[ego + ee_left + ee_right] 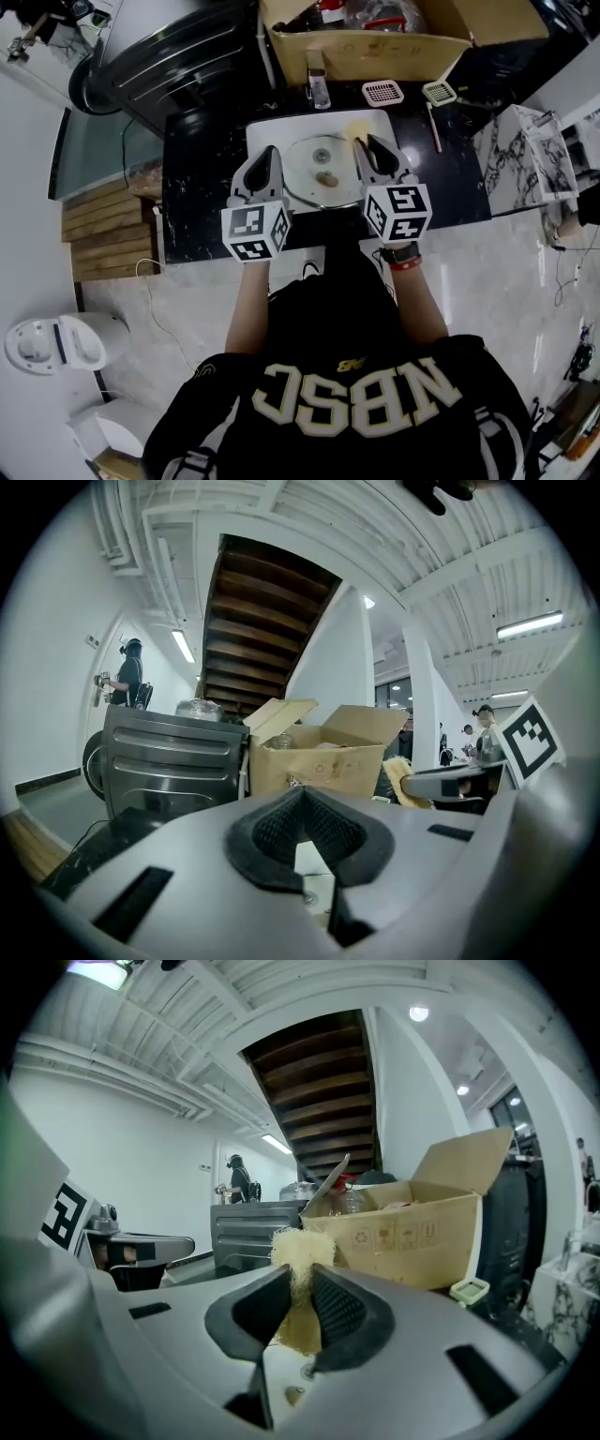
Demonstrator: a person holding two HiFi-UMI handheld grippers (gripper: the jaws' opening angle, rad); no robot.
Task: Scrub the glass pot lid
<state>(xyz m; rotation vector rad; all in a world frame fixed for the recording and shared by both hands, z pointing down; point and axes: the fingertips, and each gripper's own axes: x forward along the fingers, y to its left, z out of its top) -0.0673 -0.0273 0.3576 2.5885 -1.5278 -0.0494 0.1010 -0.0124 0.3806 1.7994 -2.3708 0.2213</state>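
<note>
The round glass pot lid (314, 159) lies flat in the white sink (267, 131), its knob up. Both grippers hang level above it, one on each side. My left gripper (270, 153) (302, 795) is shut, its ribbed pads (272, 829) meeting at the tips with nothing between them. My right gripper (371, 142) (302, 1277) is shut on a pale yellow fibrous scrub pad (302, 1252), which sticks up past the pads. Neither gripper view shows the lid; both look out across the room.
A tap (319, 89) stands behind the sink on the black counter (197, 187). Beyond it sit an open cardboard box (375, 42) (403, 1232), two white strainers (382, 91) and a grey metal appliance (178, 56) (169, 761). Marble surface (525, 159) at right.
</note>
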